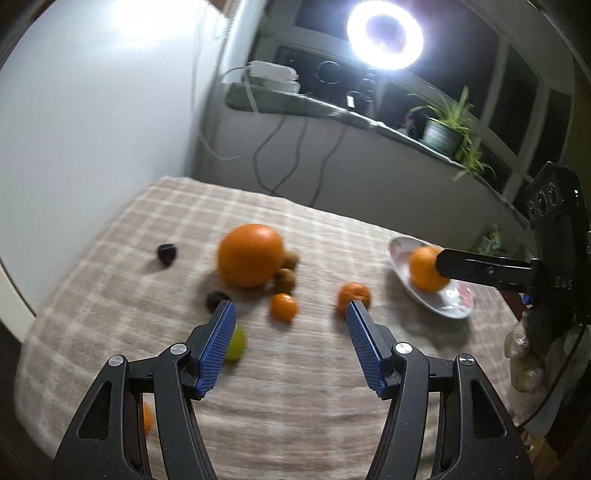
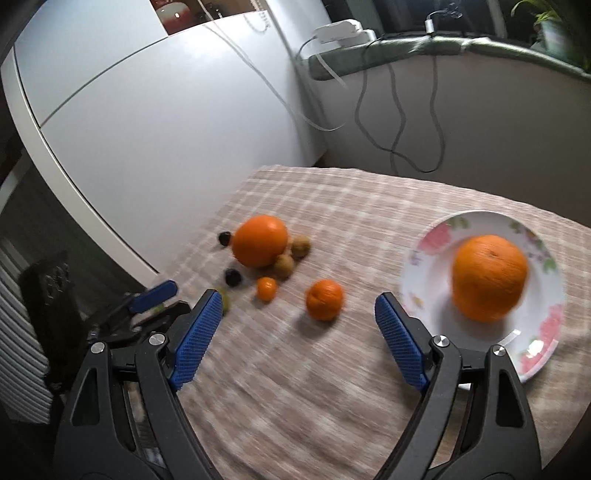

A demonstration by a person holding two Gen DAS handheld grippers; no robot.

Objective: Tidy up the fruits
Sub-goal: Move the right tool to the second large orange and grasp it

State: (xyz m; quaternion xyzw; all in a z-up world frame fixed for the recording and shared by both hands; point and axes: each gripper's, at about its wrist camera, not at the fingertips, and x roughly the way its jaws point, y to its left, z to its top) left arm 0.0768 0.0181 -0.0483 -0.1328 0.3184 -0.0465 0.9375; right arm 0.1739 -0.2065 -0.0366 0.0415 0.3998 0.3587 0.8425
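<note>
On the checked cloth lie a big orange, two brown kiwis, a small mandarin, a larger mandarin, two dark fruits and a green fruit. A second orange rests in the flowered plate. My left gripper hovers open above the cloth, short of the mandarins. My right gripper is open and empty, with the plate just right of it.
A white cabinet stands close along the table's left edge. Behind the table run a sill with cables, a potted plant and a bright ring lamp. Another orange fruit lies under my left gripper.
</note>
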